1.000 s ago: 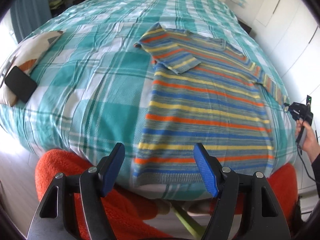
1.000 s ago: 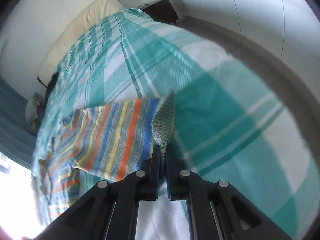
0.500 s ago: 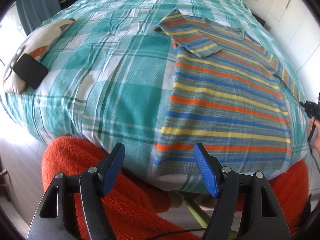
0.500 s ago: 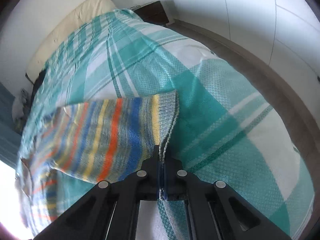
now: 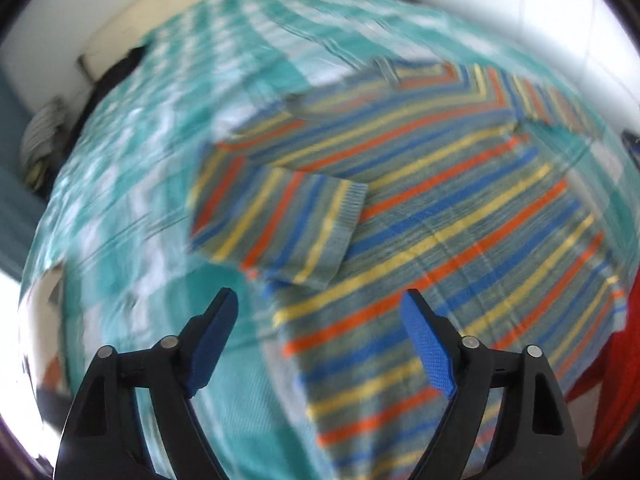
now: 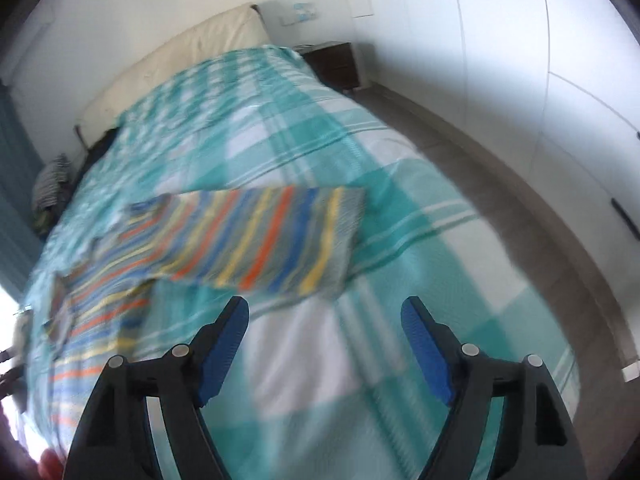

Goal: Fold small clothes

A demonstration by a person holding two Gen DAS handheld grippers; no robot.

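A small striped knit sweater (image 5: 440,220) in orange, blue, yellow and grey lies flat on the teal plaid bedspread (image 5: 140,200). Its left sleeve (image 5: 288,220) is folded in over the body. My left gripper (image 5: 320,320) is open and empty, above the sweater's left side. In the right wrist view the right sleeve (image 6: 280,240) lies spread out flat on the bed. My right gripper (image 6: 324,328) is open and empty, just short of that sleeve's cuff. Both views are blurred by motion.
A cream headboard (image 6: 180,56) is at the far end of the bed, a dark nightstand (image 6: 336,64) beside it. White wardrobe doors (image 6: 540,80) and a strip of floor (image 6: 520,200) run along the right. Orange-red fabric (image 5: 616,380) shows at the sweater's hem edge.
My right gripper opened and let go of the right sleeve's cuff, which now lies flat. My left gripper moved from the hem up over the sweater's left side, near the folded sleeve.
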